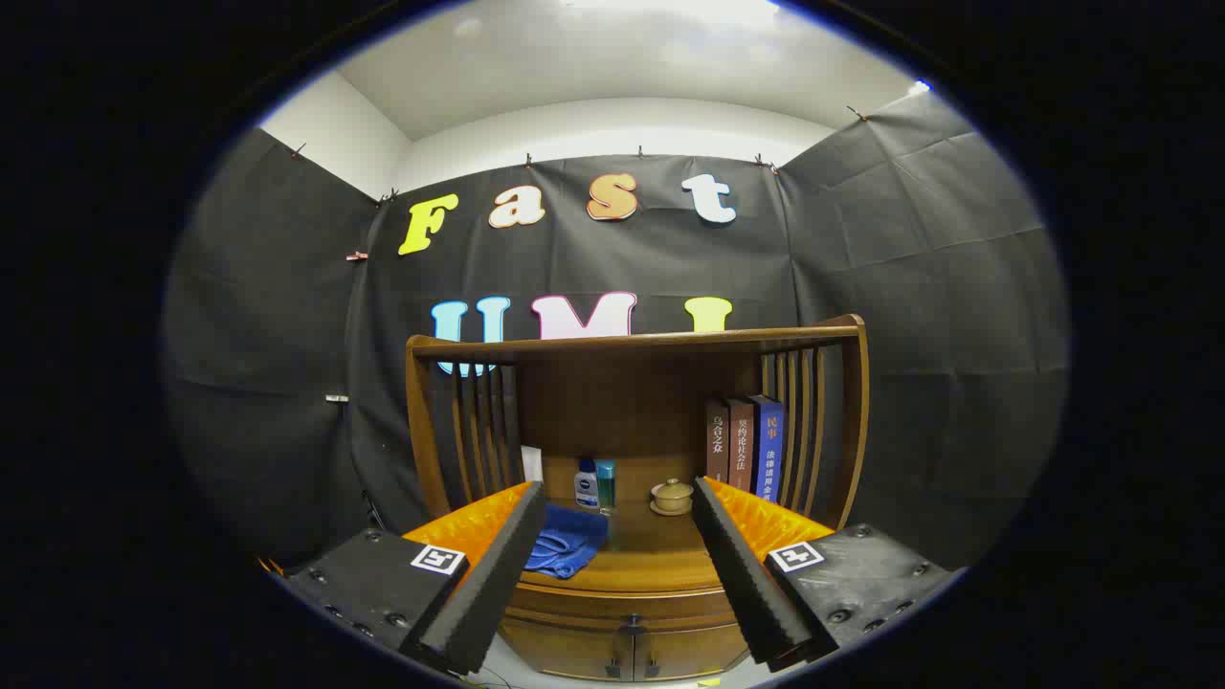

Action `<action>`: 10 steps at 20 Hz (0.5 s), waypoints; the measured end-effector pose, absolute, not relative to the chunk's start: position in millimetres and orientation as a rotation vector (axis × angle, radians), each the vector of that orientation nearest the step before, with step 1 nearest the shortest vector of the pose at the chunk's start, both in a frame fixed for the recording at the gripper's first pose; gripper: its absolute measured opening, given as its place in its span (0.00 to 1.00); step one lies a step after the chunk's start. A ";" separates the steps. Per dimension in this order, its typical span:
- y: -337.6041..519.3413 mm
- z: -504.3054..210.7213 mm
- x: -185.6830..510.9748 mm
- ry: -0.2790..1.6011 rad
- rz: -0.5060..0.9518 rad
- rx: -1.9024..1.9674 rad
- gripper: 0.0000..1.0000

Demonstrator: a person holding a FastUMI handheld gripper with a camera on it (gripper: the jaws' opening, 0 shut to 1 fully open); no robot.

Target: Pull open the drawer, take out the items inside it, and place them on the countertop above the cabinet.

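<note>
While I hold the gripper (612,574) back from the wooden cabinet (636,421), its two fingers stand wide apart with nothing between them. Beyond the fingertips I see the countertop (651,555), where a blue cloth (567,541) lies crumpled near the left finger. Farther back stand a small bottle (586,483), a lidded cup (672,496) and three upright books (745,448) against the right slats. Below the countertop, the drawer (627,612) front sits closed, its dark handle (632,627) centred between the fingers.
</note>
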State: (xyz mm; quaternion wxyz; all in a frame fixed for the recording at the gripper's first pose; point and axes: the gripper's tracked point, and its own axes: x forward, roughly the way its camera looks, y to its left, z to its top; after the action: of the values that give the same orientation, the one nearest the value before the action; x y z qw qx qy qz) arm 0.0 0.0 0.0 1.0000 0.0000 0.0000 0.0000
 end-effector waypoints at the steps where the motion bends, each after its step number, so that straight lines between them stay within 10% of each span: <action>1: 1.0 0.4 -0.2 -0.002 0.000 0.001 0.99; 10: 5.0 -1.3 0.4 -0.002 -0.007 -0.013 0.99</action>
State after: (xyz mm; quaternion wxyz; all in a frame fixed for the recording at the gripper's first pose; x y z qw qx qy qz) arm 0.4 5.0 -1.3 1.0000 -0.0064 -0.0011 -0.0036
